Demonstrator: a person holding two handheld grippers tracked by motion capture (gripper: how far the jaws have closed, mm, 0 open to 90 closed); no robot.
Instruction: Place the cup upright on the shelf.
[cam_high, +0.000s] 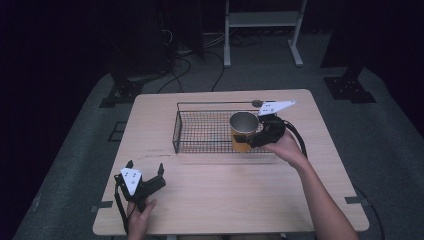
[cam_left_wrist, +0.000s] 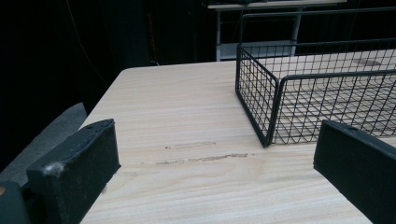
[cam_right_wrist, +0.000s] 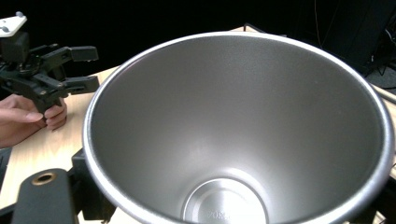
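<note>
Jaws of the right gripper (cam_high: 253, 138) are closed tight on a yellow steel-lined mug (cam_high: 244, 131) — the grip sits low on its side, right of centre in the high view. That mug stands upright at the right end of the black wire basket (cam_high: 200, 131); whether it rests on the mesh floor or hangs just above it cannot be told. From the right gripper view its brushed metal inside (cam_right_wrist: 233, 140) opens wide toward the camera, round base at the bottom centre.

Down in the lower left of the high view, the left gripper (cam_high: 145, 176) has its jaws spread wide with nothing between them, the hand (cam_high: 141, 212) low over the pale wooden counter (cam_high: 220, 195). Its own view looks across bare wood — the basket's near corner (cam_left_wrist: 266, 107) rises in the upper right, well apart from both jaws.
</note>
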